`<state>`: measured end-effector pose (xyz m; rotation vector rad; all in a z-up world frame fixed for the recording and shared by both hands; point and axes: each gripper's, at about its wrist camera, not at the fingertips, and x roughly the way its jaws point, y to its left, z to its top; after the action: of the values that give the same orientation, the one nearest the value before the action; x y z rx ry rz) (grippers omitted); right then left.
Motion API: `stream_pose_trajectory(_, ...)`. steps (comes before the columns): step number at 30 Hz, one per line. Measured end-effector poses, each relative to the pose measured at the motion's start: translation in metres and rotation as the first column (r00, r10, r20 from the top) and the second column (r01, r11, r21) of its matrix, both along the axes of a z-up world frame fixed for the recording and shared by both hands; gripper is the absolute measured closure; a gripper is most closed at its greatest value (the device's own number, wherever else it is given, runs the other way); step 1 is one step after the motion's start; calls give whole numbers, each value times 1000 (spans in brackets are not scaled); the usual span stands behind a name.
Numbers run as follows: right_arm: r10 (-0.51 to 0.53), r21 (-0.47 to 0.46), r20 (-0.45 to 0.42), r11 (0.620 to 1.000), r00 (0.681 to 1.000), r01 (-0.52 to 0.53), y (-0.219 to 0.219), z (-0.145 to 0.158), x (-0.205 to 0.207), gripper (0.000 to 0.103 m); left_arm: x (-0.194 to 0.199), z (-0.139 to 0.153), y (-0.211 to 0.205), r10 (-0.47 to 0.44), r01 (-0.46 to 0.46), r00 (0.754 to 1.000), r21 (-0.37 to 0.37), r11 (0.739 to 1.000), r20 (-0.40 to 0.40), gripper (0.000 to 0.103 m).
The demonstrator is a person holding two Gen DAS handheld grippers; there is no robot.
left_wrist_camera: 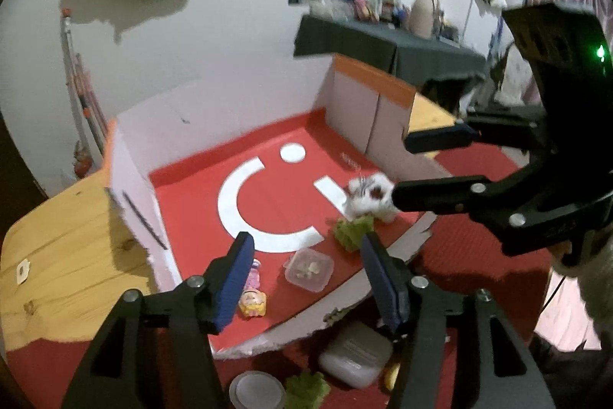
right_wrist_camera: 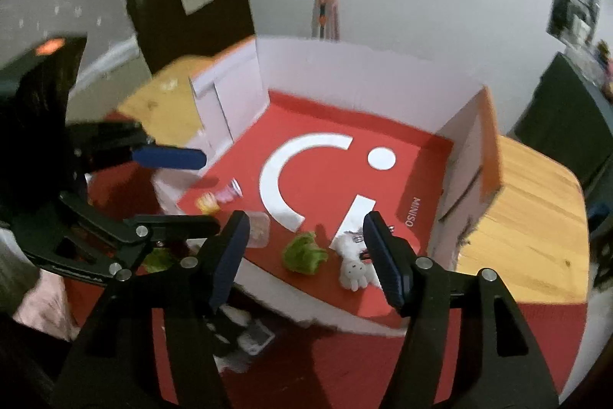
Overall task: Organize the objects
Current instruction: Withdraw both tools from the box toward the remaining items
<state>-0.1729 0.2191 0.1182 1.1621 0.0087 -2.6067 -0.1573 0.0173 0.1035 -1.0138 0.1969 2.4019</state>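
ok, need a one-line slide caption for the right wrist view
Open right tongs above a red cardboard box holding a white plush rabbit, green lettuce toy and clear plastic container.

Both wrist cameras look steeply down from just above the near edge of the red-floored box [left_wrist_camera: 199,186]. The left wrist view faces it from the left, the right wrist view from the right. Both share the box floor, with its white plush rabbit [right_wrist_camera: 354,261] and green lettuce toy [right_wrist_camera: 304,253].

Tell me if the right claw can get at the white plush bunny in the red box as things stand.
Probably yes. The right claw is open and empty above the box's low torn front, and the white plush bunny lies uncovered just inside, with only the green lettuce toy beside it.
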Motion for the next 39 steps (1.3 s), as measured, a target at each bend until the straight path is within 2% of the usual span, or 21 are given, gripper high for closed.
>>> stream_pose_trajectory(5,-39,26,-90,999,995,42,-6,24,33,31,25,23,-10,47,-44,997,51,998,-66,33)
stream_pose_trajectory(9,-81,25,-141,996,987,86,-10,35,56,28,50,39,-17,91,-81,989,84,993,-121,25)
stream_pose_trajectory(12,-113,-7,-172,993,979,114,-12,40,76,21,68,44,-24,129,-114,981,109,988,-145,21)
stream_pose_trajectory(17,-161,23,-241,985,957,171,-22,40,107,13,90,39,-34,194,-172,967,138,975,-165,11)
stream_pose_trajectory(22,-188,3,-254,981,949,195,-28,31,125,12,108,30,-42,232,-206,959,164,965,-160,10)
stream_pose_trajectory(27,-242,-45,-254,970,936,239,-26,17,135,12,126,21,-44,293,-266,933,148,953,-210,5)
stream_pose_trajectory(31,-289,-65,-265,957,920,282,-25,2,144,12,133,10,-49,331,-301,922,164,939,-202,5)
stream_pose_trajectory(39,-309,-62,-240,951,920,304,-33,-35,146,12,139,-17,-50,405,-377,889,161,912,-214,5)
